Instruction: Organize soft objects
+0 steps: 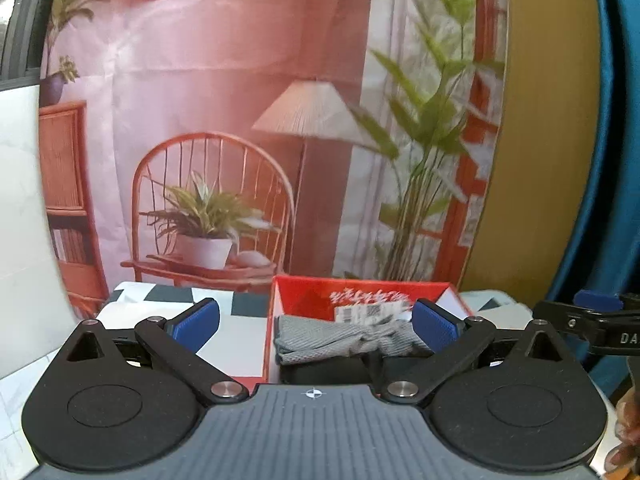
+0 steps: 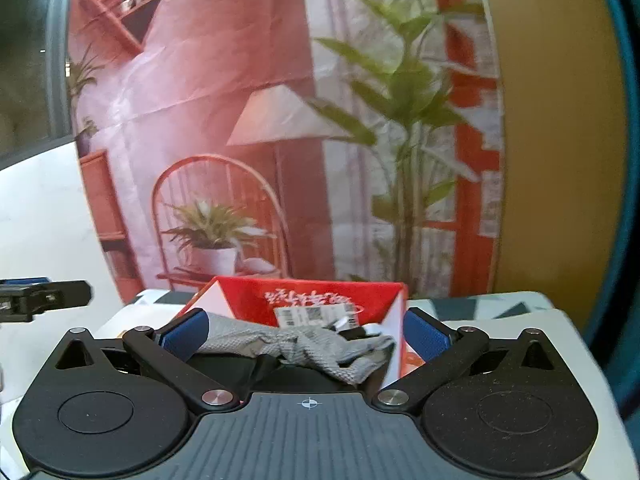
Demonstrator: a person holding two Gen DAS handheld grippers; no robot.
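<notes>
A grey knitted cloth (image 1: 340, 340) lies crumpled inside an open red box (image 1: 360, 294) on top of something black. My left gripper (image 1: 316, 322) is open, its blue pads wide apart, just in front of the box and holding nothing. In the right wrist view the same grey cloth (image 2: 304, 344) drapes over the near edge of the red box (image 2: 312, 296). My right gripper (image 2: 306, 334) is open with its pads either side of the cloth, not closed on it.
The box stands on a black-and-white checked surface (image 1: 168, 296). A printed backdrop (image 1: 240, 120) of a pink room hangs close behind. A white marble panel (image 1: 20, 200) is at the left, a blue curtain (image 1: 600, 160) at the right.
</notes>
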